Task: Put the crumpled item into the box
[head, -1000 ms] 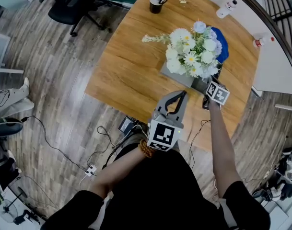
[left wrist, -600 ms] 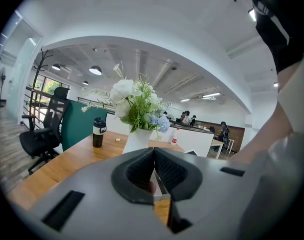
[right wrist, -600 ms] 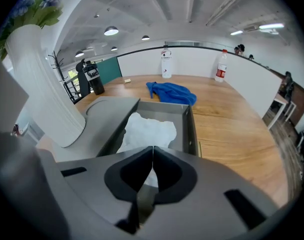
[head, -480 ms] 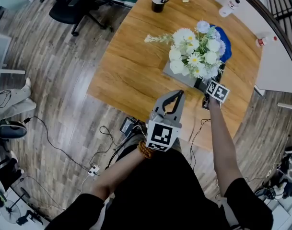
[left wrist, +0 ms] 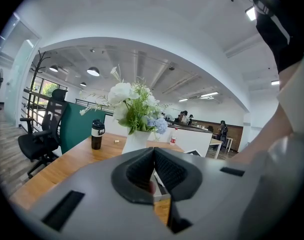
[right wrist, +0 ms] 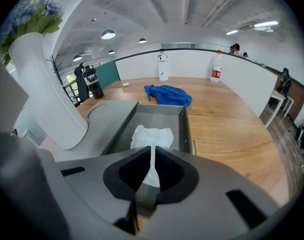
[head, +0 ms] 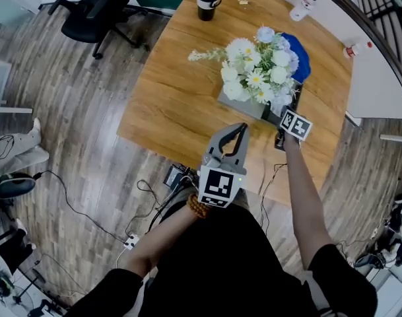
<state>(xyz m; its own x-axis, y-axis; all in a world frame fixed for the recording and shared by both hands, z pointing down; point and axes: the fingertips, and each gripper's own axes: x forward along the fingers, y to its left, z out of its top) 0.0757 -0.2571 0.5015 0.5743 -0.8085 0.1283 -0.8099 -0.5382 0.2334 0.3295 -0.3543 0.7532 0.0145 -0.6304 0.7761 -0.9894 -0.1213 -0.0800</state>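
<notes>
Evidently at the placing step; right gripper (right wrist: pixel 152 151) poised over the near end of the box (right wrist: pixel 184 126), jaws all but closed and, as far as can be judged, pinching a thin tail of the crumpled item (right wrist: pixel 152 136); bulk of that item just ahead of the jaw tips, down inside the box, seemingly resting on its floor. Judged nearly done; next, probably: ease the jaws apart to free the tail, then lift straight back without dragging the paper over the rim. Left gripper (left wrist: pixel 153 151) idle; jaws pressed together on nothing; tips just over the near edge of the table (right wrist: pixel 231 129), well short of the box.

Crumpled item white, thin, tissue-like, creased and puckered; likely light enough to cling to a pad. Box shallow, rectangular, matt dark grey, straight-walled; flap (right wrist: pixel 99 116) of the same grey lying left of the right gripper. White ribbed vase (right wrist: pixel 42 89) close on the left, seemingly standing on that flap. Blue cloth (right wrist: pixel 167 95) bunched beyond the box's far end. Table smooth, warm wood-grain, stretching off to the right.
</notes>
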